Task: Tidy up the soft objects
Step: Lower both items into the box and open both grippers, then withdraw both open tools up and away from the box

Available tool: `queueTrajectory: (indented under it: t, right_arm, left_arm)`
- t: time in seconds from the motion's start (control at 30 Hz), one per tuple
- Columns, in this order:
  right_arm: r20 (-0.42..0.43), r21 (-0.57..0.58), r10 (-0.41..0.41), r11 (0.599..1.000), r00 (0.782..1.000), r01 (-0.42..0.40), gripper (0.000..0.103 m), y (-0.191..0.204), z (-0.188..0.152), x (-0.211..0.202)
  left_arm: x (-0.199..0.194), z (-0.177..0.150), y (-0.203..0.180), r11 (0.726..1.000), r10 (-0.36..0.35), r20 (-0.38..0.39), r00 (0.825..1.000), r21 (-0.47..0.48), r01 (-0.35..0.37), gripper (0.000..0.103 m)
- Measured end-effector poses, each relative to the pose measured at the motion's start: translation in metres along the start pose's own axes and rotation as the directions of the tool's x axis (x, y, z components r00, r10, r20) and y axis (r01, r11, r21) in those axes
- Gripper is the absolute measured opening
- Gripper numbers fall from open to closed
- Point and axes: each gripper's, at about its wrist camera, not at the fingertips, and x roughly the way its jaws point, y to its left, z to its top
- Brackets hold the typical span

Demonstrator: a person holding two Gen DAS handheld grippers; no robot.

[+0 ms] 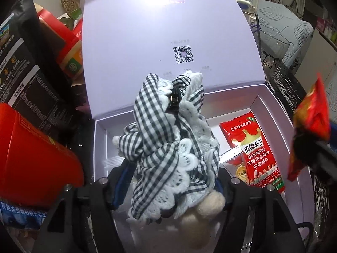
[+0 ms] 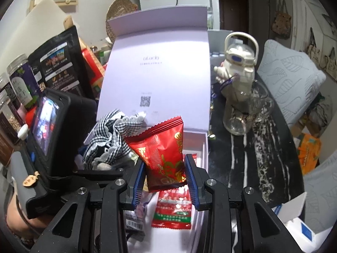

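Down at the bottom centre of the right wrist view, the right gripper [image 2: 164,171] is clenched on a crinkled red foil snack packet [image 2: 160,147], its blue ribbed pads [image 2: 138,181] pressing both sides. Below it lies a flat red sachet [image 2: 172,210] in the open white cardboard box [image 2: 205,145], whose lid stands upright behind. In the left wrist view, the left gripper [image 1: 168,189] stands around a bundle of black-and-white gingham cloth with white lace trim [image 1: 166,147] at frame centre, over the box; whether its pads press the cloth I cannot tell. A clear glass mug [image 2: 246,113] sits at right.
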Motion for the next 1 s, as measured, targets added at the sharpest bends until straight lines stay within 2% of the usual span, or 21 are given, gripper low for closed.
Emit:
queueTrajectory:
  t: [0.37,0.47,0.6,0.83,1.0]
  right_arm:
    - [-0.102,0.002,0.002,1.000,0.995,-0.002,0.036,-0.003,-0.009,0.028]
    - [-0.115,0.024,0.010,1.000,0.993,-0.007,0.039,-0.007,-0.008,0.029]
    - [-0.099,0.034,0.010,0.999,0.995,-0.007,0.048,-0.011,-0.006,0.022]
    - [-0.057,0.046,0.003,0.999,0.998,-0.001,0.049,-0.019,-0.001,0.005]
    - [-0.019,0.038,-0.020,0.999,1.000,0.020,0.049,-0.022,0.003,-0.010]
  left_arm:
    - [-0.003,-0.001,-0.002,1.000,-0.001,-0.001,1.000,-0.009,0.001,0.065]
    - [-0.007,-0.002,-0.005,1.000,0.013,0.002,1.000,-0.003,-0.013,0.065]
    - [-0.014,-0.002,-0.008,1.000,0.026,0.022,0.999,-0.004,-0.026,0.065]
    - [-0.033,-0.002,-0.010,0.997,0.070,0.103,0.992,0.019,-0.072,0.065]
    - [-0.047,-0.001,-0.009,0.998,0.062,0.143,0.988,0.008,-0.064,0.065]
